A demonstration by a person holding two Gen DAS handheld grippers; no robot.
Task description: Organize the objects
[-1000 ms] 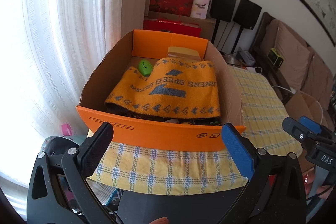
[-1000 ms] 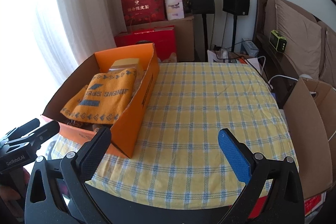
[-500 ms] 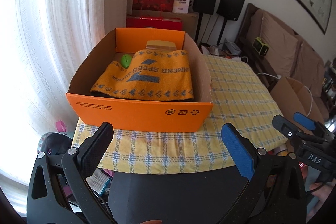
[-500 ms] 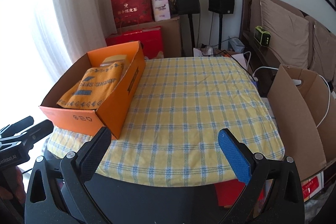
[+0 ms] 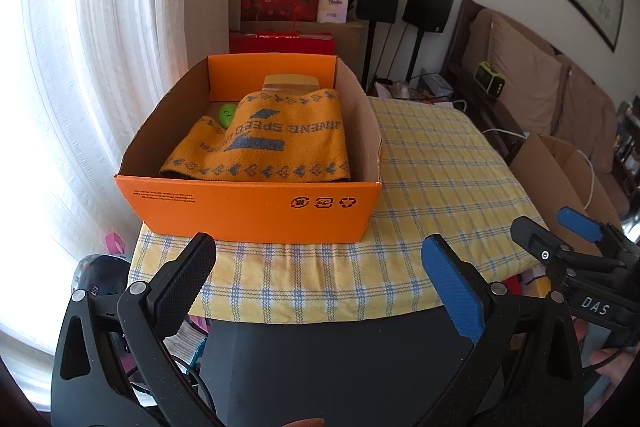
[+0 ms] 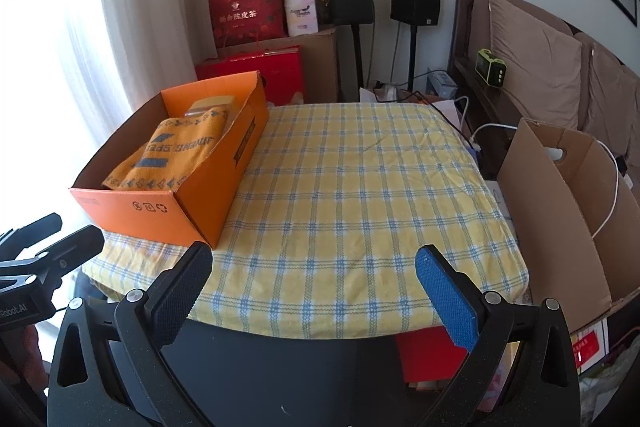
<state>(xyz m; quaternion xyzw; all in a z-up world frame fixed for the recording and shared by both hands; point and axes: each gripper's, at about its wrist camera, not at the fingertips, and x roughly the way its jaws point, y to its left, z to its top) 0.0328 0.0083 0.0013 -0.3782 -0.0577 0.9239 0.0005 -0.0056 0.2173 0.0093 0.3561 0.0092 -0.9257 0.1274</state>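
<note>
Pulling back from a second ago, both your left gripper (image 5: pixel 318 265) and right gripper (image 6: pixel 314 269) now sit off the table's near edge, jaws wide apart and empty. The orange box (image 5: pixel 252 203) stays on the checked cloth (image 6: pixel 360 187), towel (image 5: pixel 268 143) folded inside. Organizing looks finished.

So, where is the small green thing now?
In the left wrist view, the green thing lies inside the orange box, far left, beside the orange towel.
</note>
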